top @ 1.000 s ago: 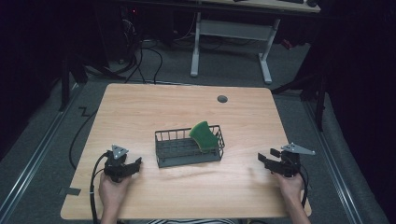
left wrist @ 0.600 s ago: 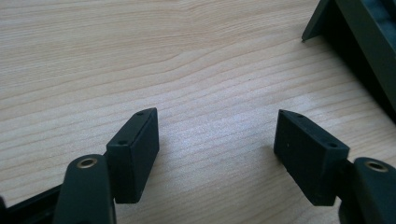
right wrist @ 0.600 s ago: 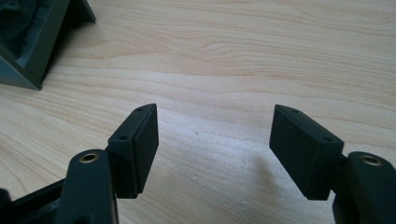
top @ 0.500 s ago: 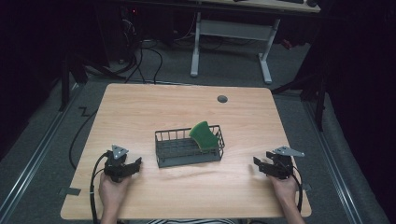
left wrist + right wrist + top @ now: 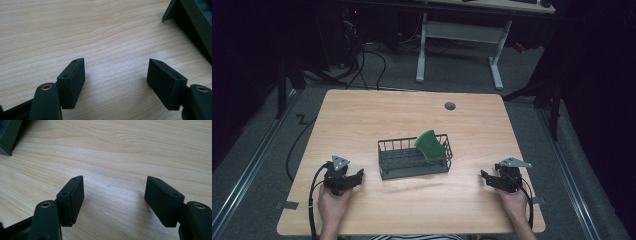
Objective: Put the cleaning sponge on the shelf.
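both tools are rested low on the counter (image 5: 362, 120), jaws apart and empty: left tool (image 5: 358, 176), right tool (image 5: 484, 176). a green sponge (image 5: 432, 145) is leaned inside the wire basket (image 5: 412, 172) between them. no step seems begun; a reach to the basket is likely called for.

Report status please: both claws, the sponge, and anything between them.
Left claw open, empty, resting on table. Right claw open, empty. Green sponge leaning in wire basket, right end. No obstacle between claws and basket.
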A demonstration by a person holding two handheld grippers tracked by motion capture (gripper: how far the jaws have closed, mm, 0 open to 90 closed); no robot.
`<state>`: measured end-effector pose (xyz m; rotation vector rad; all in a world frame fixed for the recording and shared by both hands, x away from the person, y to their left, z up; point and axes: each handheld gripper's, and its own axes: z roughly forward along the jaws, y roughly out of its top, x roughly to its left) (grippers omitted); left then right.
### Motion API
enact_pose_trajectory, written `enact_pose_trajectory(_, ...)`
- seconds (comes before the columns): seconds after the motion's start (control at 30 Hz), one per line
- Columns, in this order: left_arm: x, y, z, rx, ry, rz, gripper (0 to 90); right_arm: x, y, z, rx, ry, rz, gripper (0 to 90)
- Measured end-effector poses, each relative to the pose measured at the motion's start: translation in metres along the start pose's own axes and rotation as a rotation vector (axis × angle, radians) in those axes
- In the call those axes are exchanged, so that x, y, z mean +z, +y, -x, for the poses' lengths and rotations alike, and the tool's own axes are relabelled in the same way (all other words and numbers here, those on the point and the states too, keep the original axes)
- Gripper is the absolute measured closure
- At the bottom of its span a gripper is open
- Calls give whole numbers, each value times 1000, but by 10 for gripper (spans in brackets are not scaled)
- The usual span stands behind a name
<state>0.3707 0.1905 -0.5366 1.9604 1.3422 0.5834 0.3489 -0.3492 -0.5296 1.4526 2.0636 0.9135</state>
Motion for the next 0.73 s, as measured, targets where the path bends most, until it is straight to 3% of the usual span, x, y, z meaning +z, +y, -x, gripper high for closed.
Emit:
enact_pose_trajectory(0.2, 0, 0, 0, 0, 0, 0, 313, 2, 1, -3, -17, -21, -18, 313)
enact_pose_trajectory(0.73, 0, 0, 0, 1, -1, -1, 309, 2, 1, -3, -8, -31, -21, 287)
